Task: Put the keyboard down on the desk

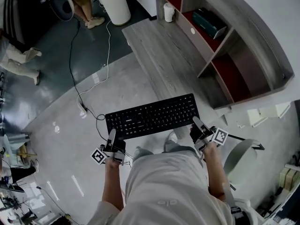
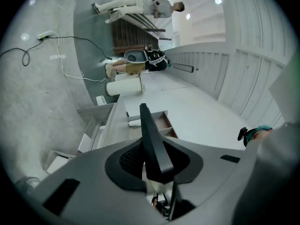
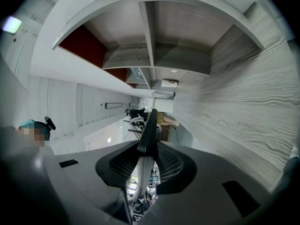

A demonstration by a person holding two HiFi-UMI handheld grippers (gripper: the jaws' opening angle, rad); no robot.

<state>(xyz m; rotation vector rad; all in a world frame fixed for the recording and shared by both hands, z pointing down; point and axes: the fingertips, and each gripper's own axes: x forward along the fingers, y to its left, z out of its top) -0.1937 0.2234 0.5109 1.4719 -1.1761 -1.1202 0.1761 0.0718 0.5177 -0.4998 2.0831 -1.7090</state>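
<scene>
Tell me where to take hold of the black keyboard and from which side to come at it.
Grip the keyboard at its two near corners, coming from the person's side, one jaw above and one below. It is a thin, wide slab, so a pinch at each end keeps it level; the left gripper and right gripper hold it so.

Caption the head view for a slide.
Left tongs and right tongs grip a black keyboard by its ends, held in the air short of the wooden desk.
</scene>
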